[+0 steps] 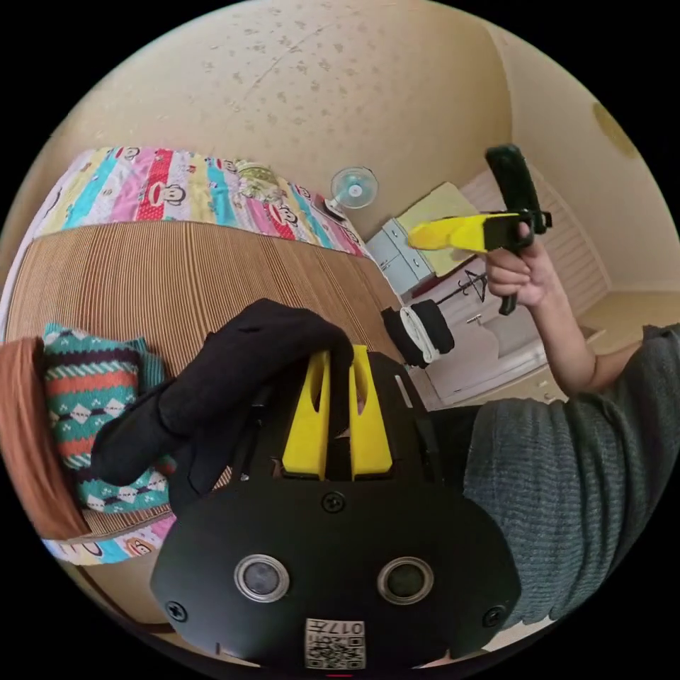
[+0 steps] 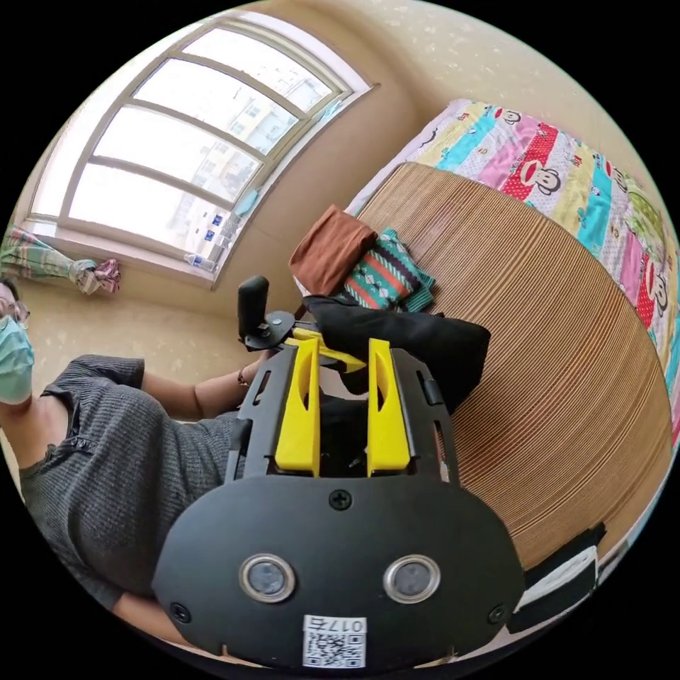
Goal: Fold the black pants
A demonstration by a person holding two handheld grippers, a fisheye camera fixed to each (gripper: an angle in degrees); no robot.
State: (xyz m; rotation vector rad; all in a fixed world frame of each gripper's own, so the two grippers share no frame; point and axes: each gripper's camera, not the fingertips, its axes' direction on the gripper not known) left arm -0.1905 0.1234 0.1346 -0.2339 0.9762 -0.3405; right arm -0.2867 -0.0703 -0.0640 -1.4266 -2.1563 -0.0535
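The left hand-held gripper (image 1: 338, 365) pinches the black pants (image 1: 234, 368) above the striped bed mat (image 1: 177, 276); the right hand-held gripper (image 2: 340, 365), jaws spread, hangs beside the pants.

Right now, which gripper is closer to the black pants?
Left. The left gripper has its jaws closed on a bunch of the black pants, lifted over the bed. The right gripper is held up in the air, apart from them, jaws holding nothing.
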